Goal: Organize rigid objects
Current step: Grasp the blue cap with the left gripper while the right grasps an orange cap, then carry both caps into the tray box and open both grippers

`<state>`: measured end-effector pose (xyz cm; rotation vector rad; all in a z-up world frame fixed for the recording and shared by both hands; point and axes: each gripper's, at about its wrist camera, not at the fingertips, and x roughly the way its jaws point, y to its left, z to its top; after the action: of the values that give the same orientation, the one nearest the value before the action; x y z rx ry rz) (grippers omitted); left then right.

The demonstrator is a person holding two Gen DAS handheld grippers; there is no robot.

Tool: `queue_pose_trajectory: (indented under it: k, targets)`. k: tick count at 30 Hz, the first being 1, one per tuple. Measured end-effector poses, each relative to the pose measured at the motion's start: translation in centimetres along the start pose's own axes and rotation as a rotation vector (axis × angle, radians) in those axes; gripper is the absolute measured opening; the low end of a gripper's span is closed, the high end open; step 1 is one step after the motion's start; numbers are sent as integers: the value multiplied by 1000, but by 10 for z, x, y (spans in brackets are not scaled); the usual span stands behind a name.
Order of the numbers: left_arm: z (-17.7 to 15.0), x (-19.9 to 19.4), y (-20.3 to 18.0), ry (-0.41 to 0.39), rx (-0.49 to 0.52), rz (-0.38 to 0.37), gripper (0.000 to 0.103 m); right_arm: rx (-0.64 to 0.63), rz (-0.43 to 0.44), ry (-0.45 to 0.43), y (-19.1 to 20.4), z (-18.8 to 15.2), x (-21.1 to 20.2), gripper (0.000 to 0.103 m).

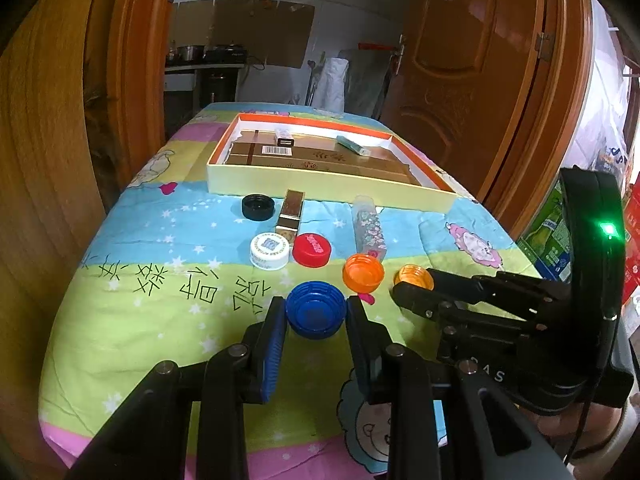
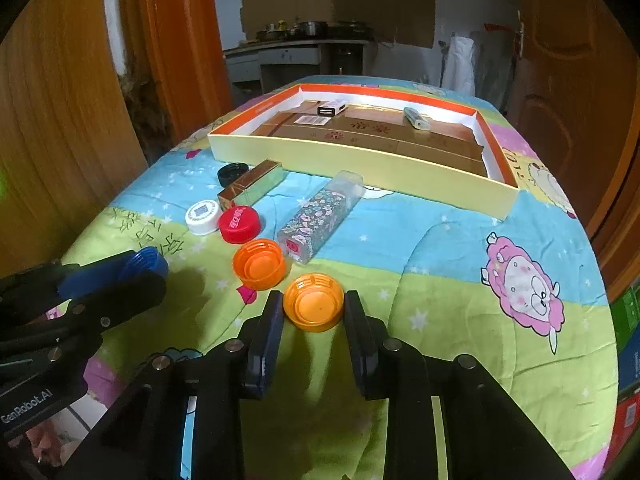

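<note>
My left gripper (image 1: pixel 316 314) is shut on a blue bottle cap (image 1: pixel 315 314), which rests on the cloth; it also shows in the right wrist view (image 2: pixel 146 265). My right gripper (image 2: pixel 313 308) is shut on a yellow-orange cap (image 2: pixel 313 307), seen also in the left wrist view (image 1: pixel 413 277). Beyond lie an orange cap (image 2: pixel 260 264), a red cap (image 2: pixel 241 223), a white cap (image 2: pixel 203 211), a black cap (image 2: pixel 232 172), a gold box (image 2: pixel 252 186) and a floral clear box (image 2: pixel 320 216). A shallow cardboard tray (image 2: pixel 360 156) stands further back.
The tray holds a small white device (image 2: pixel 331 108) and a teal tube (image 2: pixel 416 119). The table carries a cartoon-print cloth (image 2: pixel 460 260). Wooden doors (image 1: pixel 480 80) flank the table on both sides. Its edge drops off at the right.
</note>
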<state>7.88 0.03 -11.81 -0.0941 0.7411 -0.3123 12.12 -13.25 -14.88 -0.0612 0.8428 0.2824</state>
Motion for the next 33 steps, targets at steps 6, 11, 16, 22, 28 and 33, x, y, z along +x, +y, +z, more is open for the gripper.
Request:
queue_pose_trajectory:
  k: [6,11,16,22,28,33]
  targets:
    - [8,-1,-3,-8,-3,-4,31,29,7,-11,-5,3,-5,31]
    - [21,0,-6,-23,-1,-10,31,55,13,-33,-11,11,-13,31]
    - [36,-1,-10,-49,19,-15,31,74,10,-60,-20,23,-20,31]
    - [53,4,-13,-63,17,-29,31,77,-9,-93,-28,36,-26,31]
    - [67,12,-15,-70,22,-32,31,95,-15,-113,-40,49,-26,31]
    - [80,19,-16,-67,25,-33,31,111,-15,-129,-50,58,-26,31]
